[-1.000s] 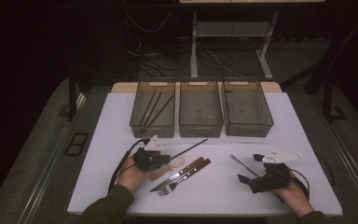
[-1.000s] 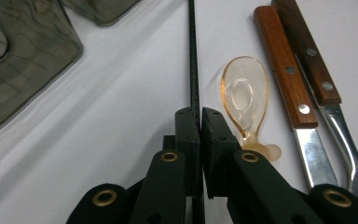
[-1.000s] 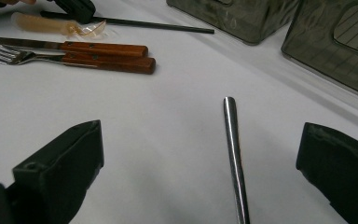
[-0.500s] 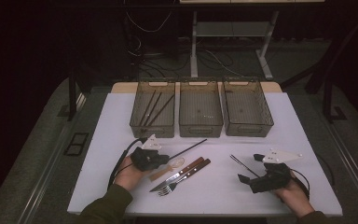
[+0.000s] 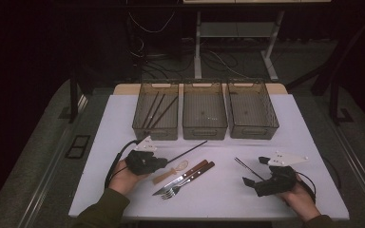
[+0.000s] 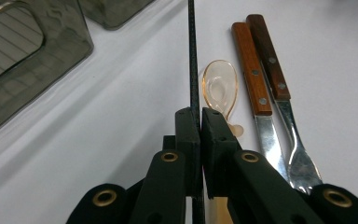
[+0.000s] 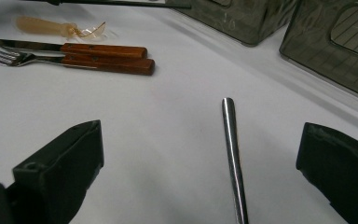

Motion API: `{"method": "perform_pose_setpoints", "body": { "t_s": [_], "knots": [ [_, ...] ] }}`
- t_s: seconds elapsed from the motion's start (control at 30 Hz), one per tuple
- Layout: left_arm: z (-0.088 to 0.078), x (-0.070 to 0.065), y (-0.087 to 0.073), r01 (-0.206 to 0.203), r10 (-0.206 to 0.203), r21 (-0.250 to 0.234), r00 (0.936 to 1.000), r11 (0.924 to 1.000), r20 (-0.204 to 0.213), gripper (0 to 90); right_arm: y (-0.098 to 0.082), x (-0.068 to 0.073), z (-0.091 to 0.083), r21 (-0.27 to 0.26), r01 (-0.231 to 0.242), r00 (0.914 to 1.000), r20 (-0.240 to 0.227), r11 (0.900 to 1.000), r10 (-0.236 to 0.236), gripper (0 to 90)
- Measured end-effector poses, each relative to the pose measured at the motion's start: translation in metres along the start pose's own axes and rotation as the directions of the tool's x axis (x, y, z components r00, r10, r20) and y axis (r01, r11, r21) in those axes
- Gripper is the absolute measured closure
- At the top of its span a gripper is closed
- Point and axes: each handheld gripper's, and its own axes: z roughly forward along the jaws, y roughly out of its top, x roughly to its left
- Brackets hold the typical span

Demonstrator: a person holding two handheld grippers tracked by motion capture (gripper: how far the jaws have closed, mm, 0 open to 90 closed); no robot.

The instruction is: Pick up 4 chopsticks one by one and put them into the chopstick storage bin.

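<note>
Jaws of the left gripper (image 6: 200, 116) pinch a thin black chopstick (image 6: 192, 56), a straight, matte, dark rod that runs out from the pads toward twelve o'clock in the left gripper view and toward two o'clock, at the trays, in the high view (image 5: 187, 151). At its three o'clock lie a translucent amber spoon (image 6: 220, 88), a wood-handled knife (image 6: 254, 79) and fork (image 6: 272, 70) on the white table (image 6: 98, 154). The right gripper (image 7: 200, 172) stands wide apart and holds nothing, a slim metal chopstick (image 7: 230, 149) lying between its jaws.

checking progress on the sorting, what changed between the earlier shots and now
The left tool, shut on the black chopstick, has lifted slightly and shifted a little left. The right tool stayed open by the metal chopstick; knife, fork, spoon unmoved.
</note>
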Motion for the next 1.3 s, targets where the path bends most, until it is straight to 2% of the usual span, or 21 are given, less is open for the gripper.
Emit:
{"method": "perform_pose_setpoints", "body": {
  "t_s": [0.6,1.03,1.3],
  "knots": [
    [-0.026,0.004,0.01,0.029,-0.029,-0.03,0.9994,0.9991,0.021,85.7,-0.002,-0.003,0.002,-0.006,-0.025,0.9997,0.002,1.0,0.025,0.9],
    [-0.042,0.022,0.023,0.074,-0.073,-0.089,0.9973,0.9933,0.01,85.7,-0.002,-0.004,0.002,-0.007,-0.017,0.9999,0.003,1.0,0.017,0.9],
    [-0.045,0.037,0.034,0.1,-0.103,-0.093,0.9944,0.9906,-0.025,85.7,-0.002,-0.004,0.002,-0.011,-0.022,0.9997,0.003,1.0,0.022,0.9]
  ]
}}
